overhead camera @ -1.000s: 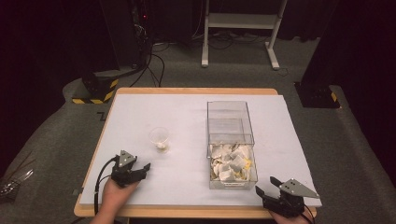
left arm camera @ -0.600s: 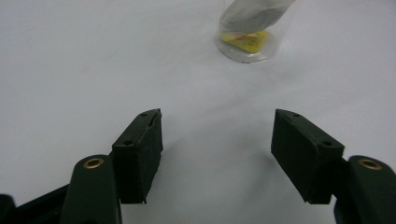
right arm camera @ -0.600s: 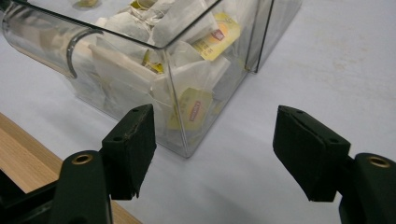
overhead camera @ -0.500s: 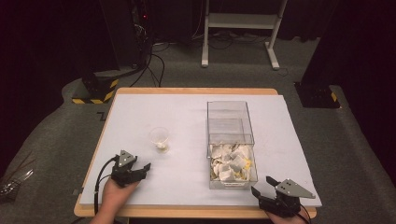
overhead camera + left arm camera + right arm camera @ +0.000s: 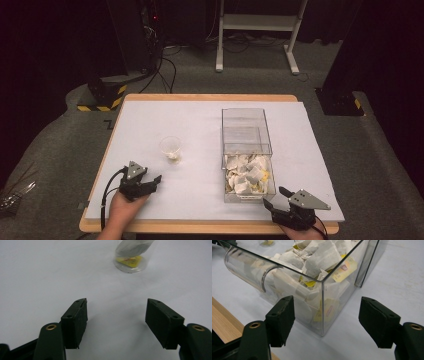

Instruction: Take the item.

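Observation:
A clear plastic drawer [image 5: 248, 176] full of tea bags [image 5: 245, 172] stands pulled out of its clear case [image 5: 246, 131] at the table's right. A small clear cup [image 5: 170, 148] with one tea bag in it stands left of centre. My left gripper [image 5: 156, 181] rests open near the front left, and the cup [image 5: 131, 255] lies ahead of its jaws. My right gripper [image 5: 275, 196] is at the front right, just off the drawer's front corner [image 5: 322, 312]. Its jaws have just been opening, stand apart, and hold nothing.
A white sheet [image 5: 200, 120] covers the wooden table, whose front edge [image 5: 223, 320] lies just beside my right gripper. Beyond the table are a dark floor, cables and a white stand [image 5: 255, 30].
My right gripper has shifted a little to the left, toward the drawer's front corner. The left gripper, cup and drawer have stayed put.

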### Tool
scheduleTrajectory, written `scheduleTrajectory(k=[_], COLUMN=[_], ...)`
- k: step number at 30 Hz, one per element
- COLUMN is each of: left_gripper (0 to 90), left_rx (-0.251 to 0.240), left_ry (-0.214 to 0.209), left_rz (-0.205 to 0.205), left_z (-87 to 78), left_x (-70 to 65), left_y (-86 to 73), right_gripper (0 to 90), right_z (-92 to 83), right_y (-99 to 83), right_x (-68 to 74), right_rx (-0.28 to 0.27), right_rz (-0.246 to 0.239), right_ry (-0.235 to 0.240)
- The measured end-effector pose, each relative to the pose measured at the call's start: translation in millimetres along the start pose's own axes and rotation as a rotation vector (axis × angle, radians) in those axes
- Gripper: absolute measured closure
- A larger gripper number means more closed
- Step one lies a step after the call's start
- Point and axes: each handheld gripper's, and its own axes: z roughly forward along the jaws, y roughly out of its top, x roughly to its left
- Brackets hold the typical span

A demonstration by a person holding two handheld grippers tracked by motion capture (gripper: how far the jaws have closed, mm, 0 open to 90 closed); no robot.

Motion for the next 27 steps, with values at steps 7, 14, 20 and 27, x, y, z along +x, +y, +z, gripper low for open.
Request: scheduleTrajectory(k=[7,14,20,27], left_gripper=[36.2,37.5,37.6,35.6], left_rx=[0.003,0.010,0.017,0.022], left_ry=[0.004,0.018,0.008,0.026], left_rz=[-0.008,0.004,-0.008,0.007], left_z=[0.6,1.0,2.2,2.2], left_x=[-0.1,-1.2,0.4,-3.0], left_y=[-0.2,-0.1,0.3,0.2], right_gripper=[25.3,24.7,24.0,19.8], right_z=[7.6,14.6,20.7,30.6], right_y=[4.0,8.5,12.6,17.9], right_x=[2.7,2.2,-1.1,-2.6], right_rx=[-0.004,-0.007,-0.010,-0.009], right_rz=[-0.023,-0.035,-0.038,-0.035], right_ry=[0.012,0.021,0.011,-0.006])
